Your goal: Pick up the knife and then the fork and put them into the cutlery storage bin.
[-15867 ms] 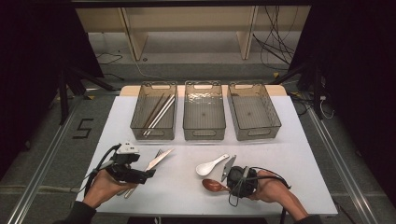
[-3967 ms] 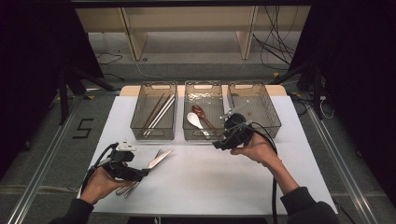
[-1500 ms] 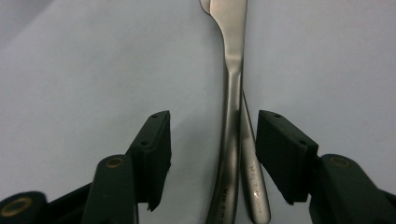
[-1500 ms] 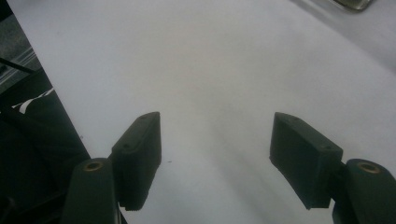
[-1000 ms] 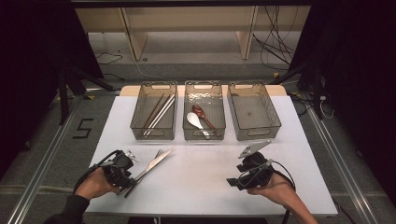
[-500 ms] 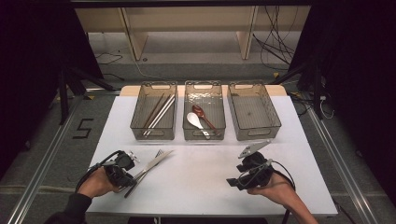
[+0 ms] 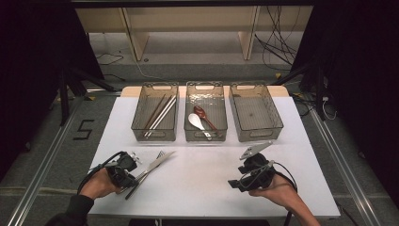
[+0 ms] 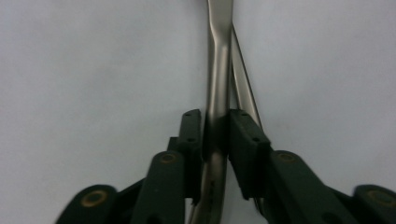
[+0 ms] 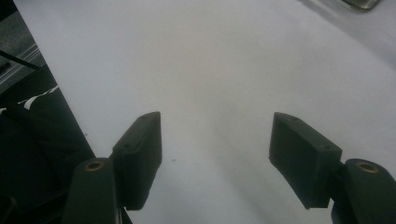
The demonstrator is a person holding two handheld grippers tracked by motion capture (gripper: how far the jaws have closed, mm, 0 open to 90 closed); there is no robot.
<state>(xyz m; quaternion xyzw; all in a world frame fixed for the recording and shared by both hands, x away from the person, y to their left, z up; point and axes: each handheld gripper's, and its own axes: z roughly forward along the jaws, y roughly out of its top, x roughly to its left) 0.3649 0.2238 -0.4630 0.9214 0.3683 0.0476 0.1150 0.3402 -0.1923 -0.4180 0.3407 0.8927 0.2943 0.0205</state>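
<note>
White tabletop [image 7: 202, 179] carries three smoky clear bins in a row along its far side, and everything else can be placed from the middle bin [image 7: 205, 136]. That middle bin holds a white spoon [image 7: 195, 121] and a dark red spoon [image 7: 203, 115] lying side by side, touching or nearly so. The bin to its left [image 7: 155, 136] holds several chopsticks [image 7: 159, 112] laid lengthwise, some dark and some pale. The bin to its right [image 7: 255, 132] looks bare inside. Nearer the person and to the left of the middle bin, the left gripper [image 8: 215, 133] sits low over the tabletop in the person's left hand [image 7: 96, 184], its jaws clamped on the handle of a metal fork [image 8: 218, 84]; in the left gripper view the handle runs straight up between the two black pads, pinched tight. A metal knife [image 8: 243, 84] lies just beside the fork, its handle slipping under the jaw on that side, and from above the two pieces of cutlery fan out together toward the middle bin. Nearer the person and to the right of the middle bin, the right gripper [image 9: 215, 154] is held in the right hand [image 7: 277, 190] just above bare tabletop, jaws wide apart with nothing between them.
</note>
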